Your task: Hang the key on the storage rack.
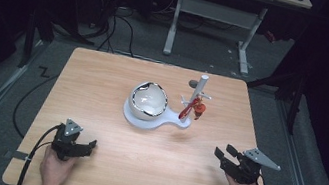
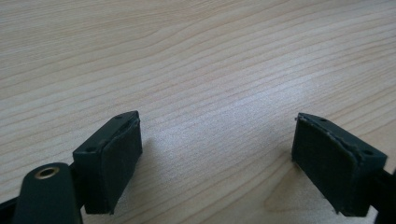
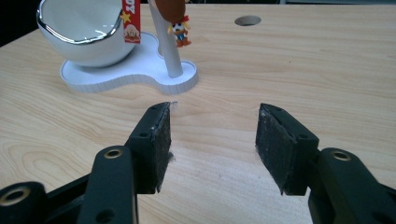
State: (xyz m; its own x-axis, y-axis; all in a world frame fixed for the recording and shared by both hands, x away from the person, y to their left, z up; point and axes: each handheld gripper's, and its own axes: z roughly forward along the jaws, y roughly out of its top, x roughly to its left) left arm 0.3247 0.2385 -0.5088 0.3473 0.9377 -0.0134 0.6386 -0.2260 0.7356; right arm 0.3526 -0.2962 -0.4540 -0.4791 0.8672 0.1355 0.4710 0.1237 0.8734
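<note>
A white bowl with a silver rim [image 1: 149, 101] [image 3: 80, 32] sits on a white stand base [image 1: 142, 118] [image 3: 140, 70] in the middle of the wooden table [image 1: 139, 169]. A white post [image 1: 197, 94] [image 3: 166, 46] rises from the base's right end, with a red strap and a small cartoon figure charm [image 1: 198, 109] [image 3: 179, 31] hanging from it. My left gripper [image 1: 88, 146] [image 2: 215, 163] rests open near the front left edge, nothing between its pads. My right gripper [image 1: 223, 152] [image 3: 212, 144] stands open near the front right, pointing toward the stand, empty.
A round hole [image 1: 193, 83] [image 3: 247, 20] is cut in the table behind the post. Beyond the table's far edge stand a white desk frame [image 1: 212, 24] and cables on the dark floor. A person's hands hold both grippers at the front edge.
</note>
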